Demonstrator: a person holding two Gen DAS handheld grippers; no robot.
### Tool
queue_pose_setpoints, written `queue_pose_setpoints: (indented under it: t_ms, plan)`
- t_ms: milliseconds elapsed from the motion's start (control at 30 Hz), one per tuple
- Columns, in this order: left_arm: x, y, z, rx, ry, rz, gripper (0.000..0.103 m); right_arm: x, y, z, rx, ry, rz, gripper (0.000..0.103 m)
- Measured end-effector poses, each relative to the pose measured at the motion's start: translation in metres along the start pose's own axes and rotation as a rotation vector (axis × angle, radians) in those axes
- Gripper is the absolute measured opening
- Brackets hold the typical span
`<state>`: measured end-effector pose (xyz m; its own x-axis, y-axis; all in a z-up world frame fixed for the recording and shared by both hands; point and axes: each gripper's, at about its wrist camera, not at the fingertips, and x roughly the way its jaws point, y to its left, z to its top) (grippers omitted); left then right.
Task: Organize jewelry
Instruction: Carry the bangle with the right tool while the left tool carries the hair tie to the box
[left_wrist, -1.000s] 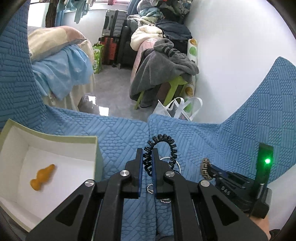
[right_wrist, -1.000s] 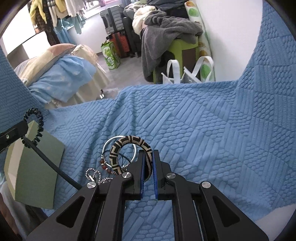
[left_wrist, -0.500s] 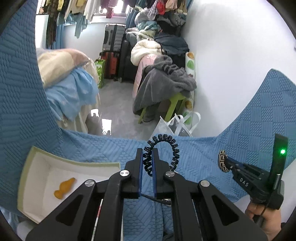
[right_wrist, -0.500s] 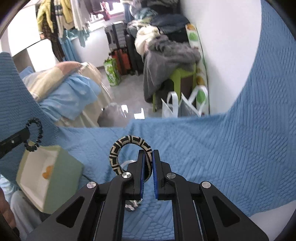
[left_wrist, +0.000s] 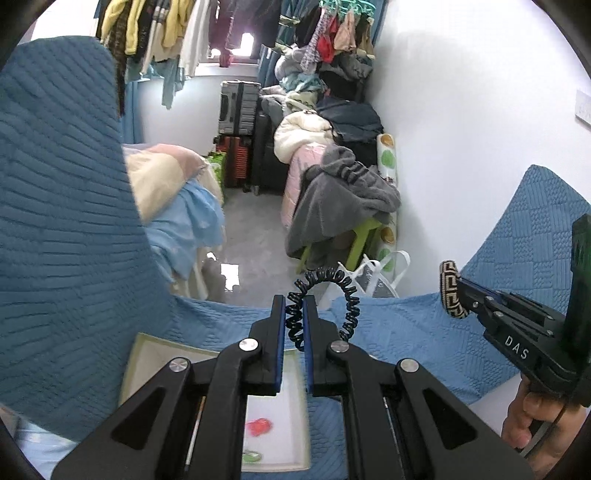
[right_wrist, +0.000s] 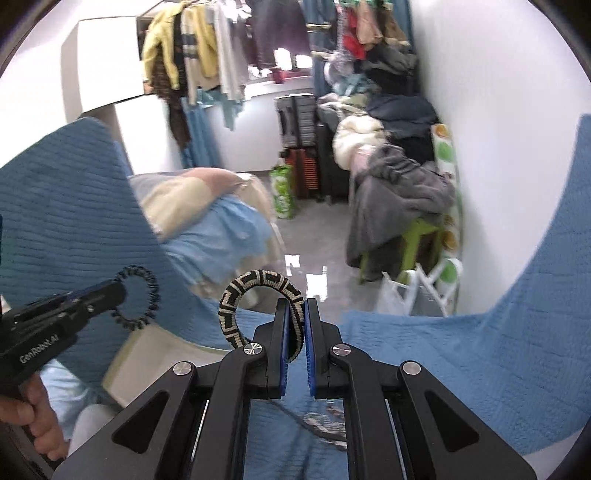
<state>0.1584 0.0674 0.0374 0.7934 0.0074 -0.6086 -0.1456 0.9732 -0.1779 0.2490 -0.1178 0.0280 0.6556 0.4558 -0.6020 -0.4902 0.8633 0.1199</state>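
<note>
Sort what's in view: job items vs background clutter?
Job:
- black spiral hair tie, pinched in left gripper
- black-and-cream patterned bangle, pinched in right gripper
- open white box

Clutter:
- grey blanket over green stool
- suitcases
- hanging clothes
- white tote bag

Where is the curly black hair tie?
The hair tie is pinched in the left hand-held gripper, lifted above the white box on the blue quilt.

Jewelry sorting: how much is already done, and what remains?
Done: the white box already holds a small red piece and a green one. In hand: the left hand-held gripper grips a black coil bracelet; the right hand-held gripper grips a black-and-beige woven bangle. Left: both need placing, and blurred items lie on the blue cover.
</note>
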Motion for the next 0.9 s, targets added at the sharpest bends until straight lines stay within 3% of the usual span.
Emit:
queue_pose_setpoints:
  t_ms: [267,433,900]
  plan:
    - [0.000,0.058,-0.026,-0.082,0.056,0.018,0.008,0.033,0.068,-0.018,-0.072,0.079,0.087,0.006]
    - [0.022,0.087,-0.051,-0.122,0.135,0.026,0.008,0.068,0.101,-0.041,-0.100,0.166,0.113,0.006]
    - [0.079,0.126,-0.102,-0.172,0.314,0.014,0.009,0.143,0.125,-0.109,-0.131,0.396,0.089,0.006]
